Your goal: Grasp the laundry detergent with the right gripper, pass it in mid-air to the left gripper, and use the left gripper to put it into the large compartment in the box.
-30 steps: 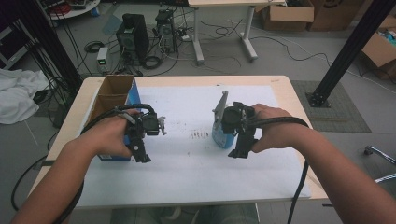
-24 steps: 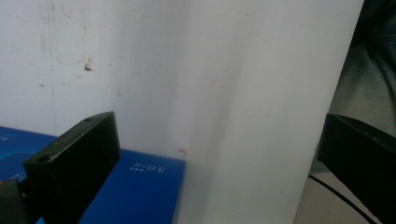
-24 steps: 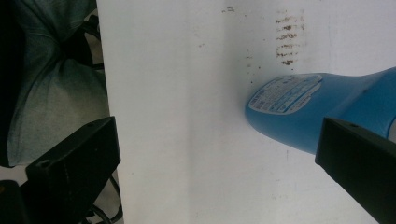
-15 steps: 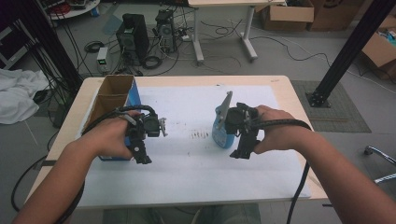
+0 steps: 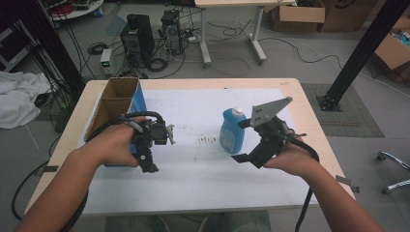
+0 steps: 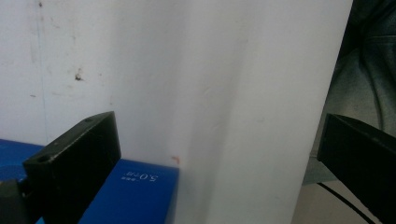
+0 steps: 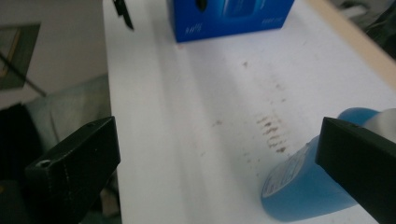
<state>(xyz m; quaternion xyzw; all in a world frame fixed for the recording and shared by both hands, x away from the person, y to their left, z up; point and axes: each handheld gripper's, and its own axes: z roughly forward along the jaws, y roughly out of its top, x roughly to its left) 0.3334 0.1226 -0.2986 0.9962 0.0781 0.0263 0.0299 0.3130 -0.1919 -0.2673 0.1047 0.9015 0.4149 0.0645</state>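
Note:
A blue liquid bottle with a white cap stands upright on the white table cover, right of centre. My right gripper is just to its right, open, with nothing between the jaws. In the right gripper view the bottle sits beside the right jaw, not between the two. My left gripper is held next to the blue box at the table's left. It is open and holds nothing. The box's blue side lies low in the left gripper view.
The blue box has an open cardboard top. A patch of brown marks stains the white cover between the hands. Beyond the table stand computer cases, cables and a second desk.
The right gripper has drawn back to the right, away from the bottle, and the bottle now stands free and upright. The left hand has hardly moved.

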